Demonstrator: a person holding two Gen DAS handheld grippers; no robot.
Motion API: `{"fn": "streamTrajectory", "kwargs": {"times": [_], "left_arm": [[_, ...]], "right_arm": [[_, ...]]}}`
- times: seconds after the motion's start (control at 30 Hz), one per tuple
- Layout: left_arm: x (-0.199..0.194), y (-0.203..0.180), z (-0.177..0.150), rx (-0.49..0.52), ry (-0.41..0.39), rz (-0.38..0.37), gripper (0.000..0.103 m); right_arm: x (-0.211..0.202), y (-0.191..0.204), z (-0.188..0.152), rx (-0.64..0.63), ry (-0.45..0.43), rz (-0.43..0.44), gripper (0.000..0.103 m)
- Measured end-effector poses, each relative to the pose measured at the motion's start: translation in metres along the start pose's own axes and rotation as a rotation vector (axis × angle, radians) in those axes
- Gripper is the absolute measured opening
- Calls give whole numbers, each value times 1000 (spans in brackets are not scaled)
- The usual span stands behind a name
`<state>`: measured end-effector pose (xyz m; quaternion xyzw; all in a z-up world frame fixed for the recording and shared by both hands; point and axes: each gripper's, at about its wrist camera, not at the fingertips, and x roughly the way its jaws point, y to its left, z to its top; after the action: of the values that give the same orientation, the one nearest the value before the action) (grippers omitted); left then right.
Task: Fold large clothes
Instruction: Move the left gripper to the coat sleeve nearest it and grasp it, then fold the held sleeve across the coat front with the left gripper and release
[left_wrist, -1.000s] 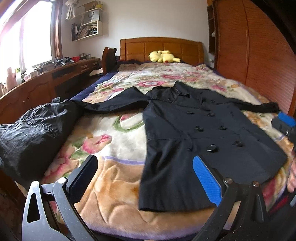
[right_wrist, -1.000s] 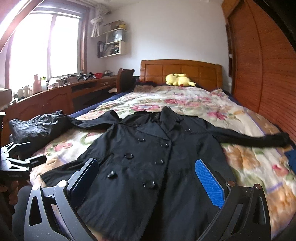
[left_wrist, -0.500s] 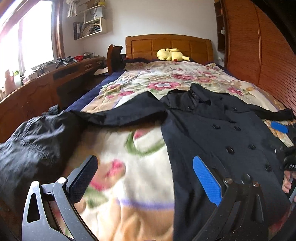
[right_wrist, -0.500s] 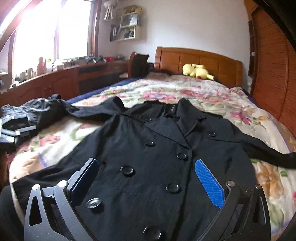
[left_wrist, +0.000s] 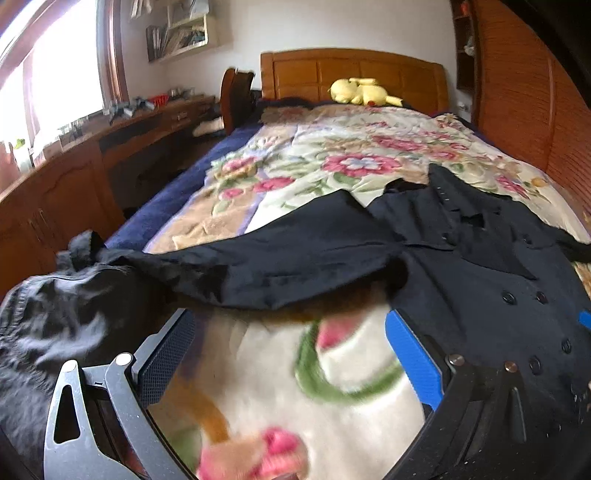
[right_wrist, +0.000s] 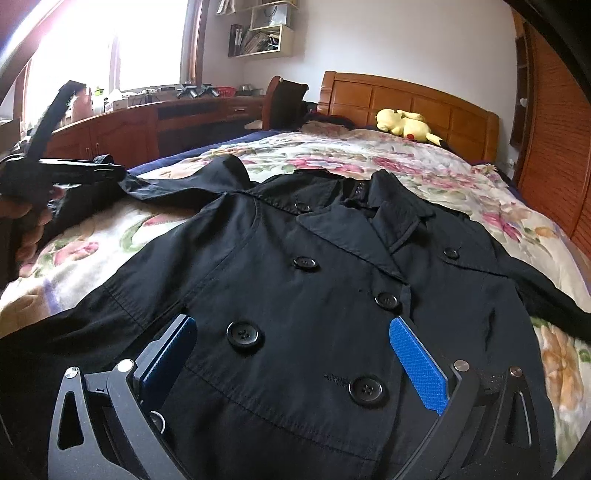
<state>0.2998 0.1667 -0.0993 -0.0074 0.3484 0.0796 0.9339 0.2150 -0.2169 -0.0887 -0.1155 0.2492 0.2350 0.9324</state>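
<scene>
A black double-breasted coat (right_wrist: 314, 280) lies face up on the floral bedspread (right_wrist: 424, 173), collar toward the headboard, both sleeves spread out. My right gripper (right_wrist: 291, 354) is open and empty, low over the coat's front between the buttons. My left gripper (left_wrist: 288, 354) is open and empty, above the bedspread just short of the coat's left sleeve (left_wrist: 280, 258). The left gripper also shows at the left edge of the right wrist view (right_wrist: 62, 170), held in a hand.
A second dark garment (left_wrist: 55, 332) is heaped at the bed's left edge. A yellow plush toy (right_wrist: 406, 125) lies by the wooden headboard (right_wrist: 406, 99). A wooden desk (left_wrist: 92, 158) runs along the left; a slatted wooden wall (left_wrist: 535, 110) stands on the right.
Both grippers have moved forward and lower over the bed. The left one has come close to the left sleeve; the right one has come close over the coat's buttons. The coat has not moved.
</scene>
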Motion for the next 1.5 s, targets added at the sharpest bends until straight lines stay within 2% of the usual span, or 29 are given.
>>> {"fn": "streamTrajectory", "kwargs": {"times": [0.2, 0.4, 0.47, 0.57, 0.77, 0.8, 0.83, 0.87, 0.9, 0.93, 0.97, 1.03, 1.23, 1.33, 1.5], "left_arm": [[40, 21, 3, -85, 90, -49, 103], [73, 28, 1, -122, 183, -52, 101], [77, 34, 2, -159, 187, -76, 84], [86, 44, 5, -235, 193, -109, 67], [103, 59, 8, -329, 211, -71, 62], [104, 60, 8, -338, 206, -73, 59], [104, 62, 8, -341, 203, -77, 49], [106, 62, 8, -339, 202, -79, 37], [107, 61, 8, -338, 203, -83, 32], [108, 61, 9, -334, 200, -85, 20], [108, 60, 10, -324, 194, -80, 13], [107, 55, 12, -298, 181, -74, 7], [78, 31, 37, -212, 74, -70, 3], [55, 5, 54, -141, 19, -109, 3], [11, -56, 75, -15, -25, -202, 3]], "right_arm": [[9, 2, 0, 5, -13, 5, 103], [11, 0, -1, 19, -16, 16, 103], [10, 1, -1, 14, -23, 12, 103], [8, 3, -2, 6, -33, 7, 103], [8, 3, -4, 6, -38, 11, 103], [8, 3, -4, 4, -39, 11, 103], [8, 3, -4, 3, -39, 11, 103], [8, 4, -5, 1, -40, 10, 103], [8, 4, -5, -1, -42, 10, 103], [8, 4, -5, -2, -42, 9, 103], [8, 4, -5, -3, -43, 9, 103], [8, 4, -5, -4, -44, 9, 103], [8, 5, -5, -3, -43, 10, 103], [6, 4, -5, 0, -48, 15, 103], [4, 0, -5, 22, -58, 22, 103]]}}
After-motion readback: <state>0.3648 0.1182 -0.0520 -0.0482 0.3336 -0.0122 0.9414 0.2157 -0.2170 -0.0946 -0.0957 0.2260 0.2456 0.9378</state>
